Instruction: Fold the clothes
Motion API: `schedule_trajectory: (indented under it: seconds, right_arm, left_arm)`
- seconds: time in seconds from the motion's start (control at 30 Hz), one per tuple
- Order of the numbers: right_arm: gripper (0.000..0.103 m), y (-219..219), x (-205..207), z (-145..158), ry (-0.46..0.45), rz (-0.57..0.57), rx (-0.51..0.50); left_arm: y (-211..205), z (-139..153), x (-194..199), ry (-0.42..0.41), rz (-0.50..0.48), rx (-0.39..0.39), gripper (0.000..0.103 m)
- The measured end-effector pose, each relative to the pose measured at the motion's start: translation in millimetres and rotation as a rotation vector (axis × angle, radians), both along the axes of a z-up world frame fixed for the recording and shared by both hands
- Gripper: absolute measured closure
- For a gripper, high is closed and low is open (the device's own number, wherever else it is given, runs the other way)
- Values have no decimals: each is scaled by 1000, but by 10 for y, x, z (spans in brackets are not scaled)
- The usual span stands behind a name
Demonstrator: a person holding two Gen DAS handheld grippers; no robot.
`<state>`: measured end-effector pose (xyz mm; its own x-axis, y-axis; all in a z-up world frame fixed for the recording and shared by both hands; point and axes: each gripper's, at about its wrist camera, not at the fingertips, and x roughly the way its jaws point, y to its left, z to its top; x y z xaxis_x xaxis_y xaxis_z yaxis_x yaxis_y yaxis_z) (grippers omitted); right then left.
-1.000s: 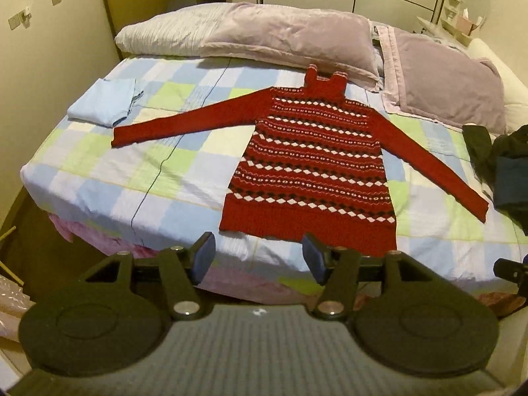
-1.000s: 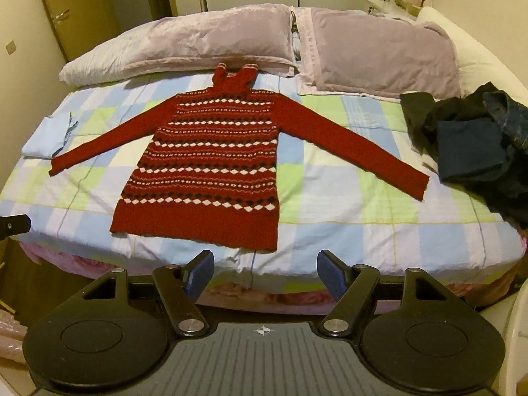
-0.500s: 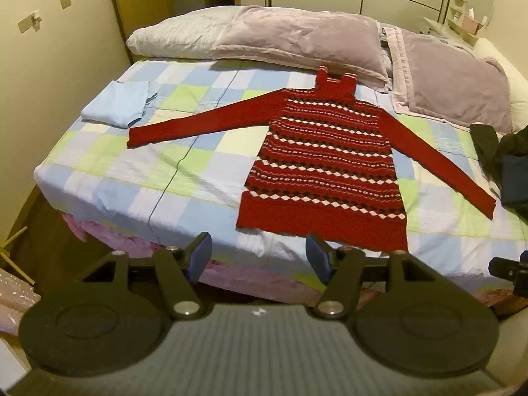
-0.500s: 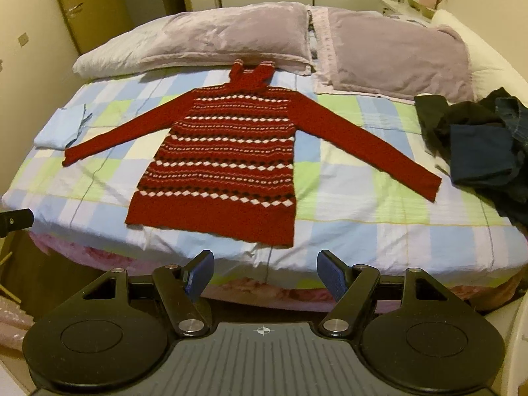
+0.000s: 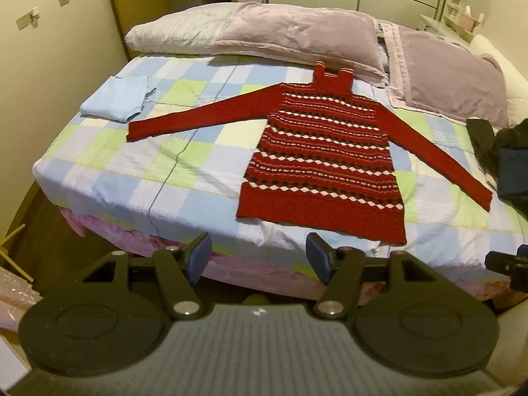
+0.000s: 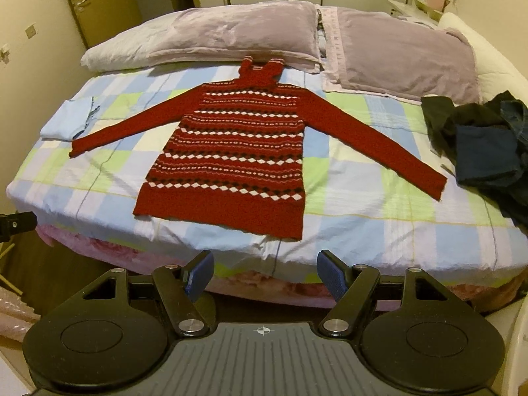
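Bed (image 5: 109,171) (image 6: 363,198) fills most of both views, covered with a checked sheet in blue, green and white; pink underlayer shows along the near edge. Two mauve pillows (image 5: 297,33) (image 6: 231,33) lie side by side at the headboard end, with a cream cushion (image 6: 495,62) at the far right edge.

Red sweater (image 5: 323,165) (image 6: 231,155) lies flat in the middle of the bed, unfolded, collar toward the pillows and touching the left one, hem near the foot edge. White and dark diamond stripes cross the body. Both sleeves are spread out straight and angled down to either side; left cuff ends just beside a folded light blue cloth (image 5: 115,99) (image 6: 69,118) near the left edge of the bed. Right cuff ends just beside a heap of dark clothes (image 5: 505,151) (image 6: 485,142) on the right side of the bed.

Left gripper (image 5: 259,257) hangs off the foot of the bed, below the sweater hem, not touching it; fingers wide apart, nothing between the blue pads. Right gripper (image 6: 264,272) same: off the bed edge, below the hem's right part, fingers wide apart, holding nothing. Each gripper shows as a dark tip at the edge of the other's view.

Wooden door (image 6: 99,3) at far left, wardrobe fronts behind the pillows.
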<state>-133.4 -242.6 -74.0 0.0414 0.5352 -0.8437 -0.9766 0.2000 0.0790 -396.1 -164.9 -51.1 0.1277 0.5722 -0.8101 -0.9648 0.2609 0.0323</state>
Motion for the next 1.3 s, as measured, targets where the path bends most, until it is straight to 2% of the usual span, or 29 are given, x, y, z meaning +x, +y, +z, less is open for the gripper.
schedule_trajectory:
  seconds: [0.37, 0.93, 1.13, 1.3]
  right_arm:
    - [31, -218, 147, 11, -1, -79, -1]
    - [31, -247, 365, 25, 2, -117, 22]
    - [31, -78, 558, -24, 25, -145, 36]
    - [31, 164, 787, -104, 42, -192, 61]
  left_arm:
    - [-106, -34, 253, -1, -82, -5, 42]
    - [-21, -89, 518, -14, -114, -5, 41]
    - [254, -134, 587, -49, -122, 12, 41]
    - [694, -195, 678, -77, -123, 18, 41]
